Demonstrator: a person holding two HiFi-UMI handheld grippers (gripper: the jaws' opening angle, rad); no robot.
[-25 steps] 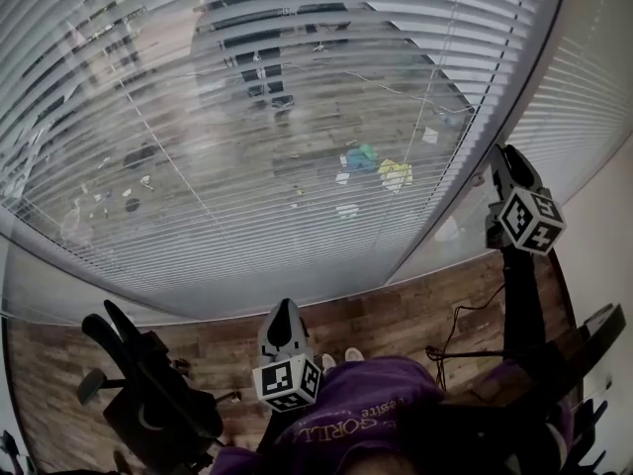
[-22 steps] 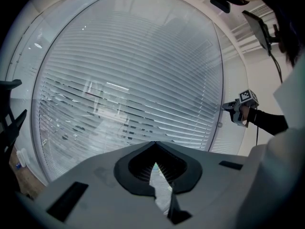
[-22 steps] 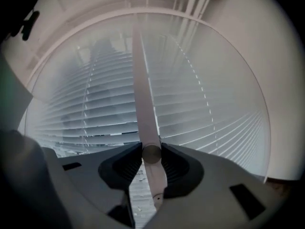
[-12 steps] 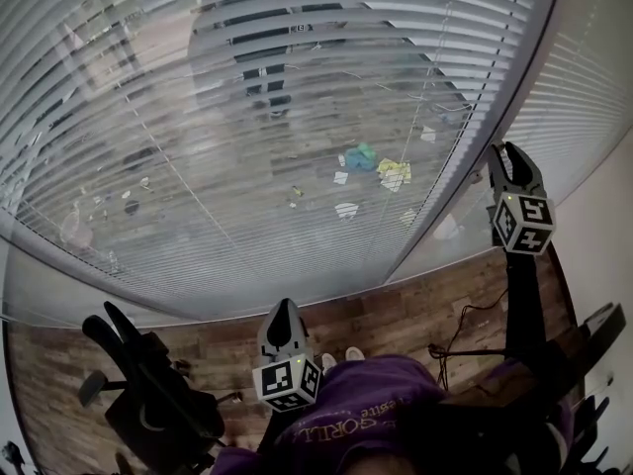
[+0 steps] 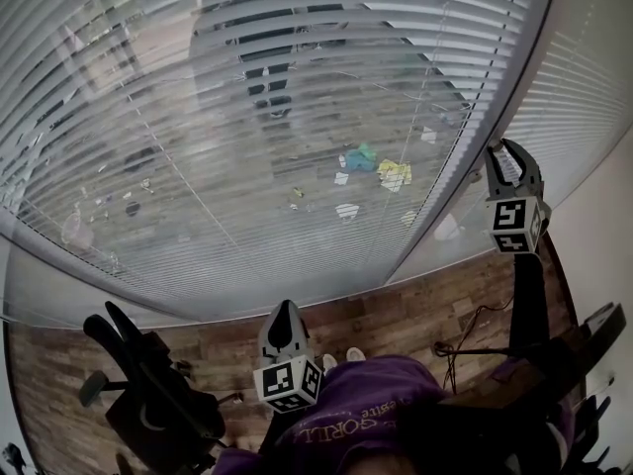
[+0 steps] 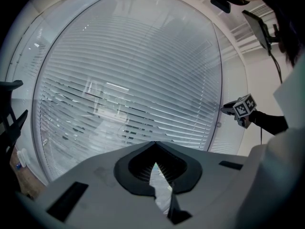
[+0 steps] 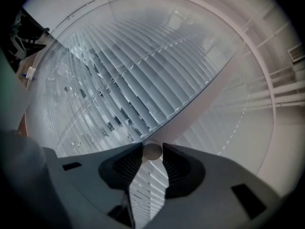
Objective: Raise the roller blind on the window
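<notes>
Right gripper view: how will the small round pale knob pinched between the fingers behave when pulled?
The small round pale knob looks smooth and curved, and the right gripper holds it only at its tips, so it may slip. It is small, so probably light. Its attachment is hidden, so swing cannot be judged.

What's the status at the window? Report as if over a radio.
Left gripper shut, empty, held low. Right gripper shut on round knob beside the window frame. Blind fully down. Nothing seen in the way.
</notes>
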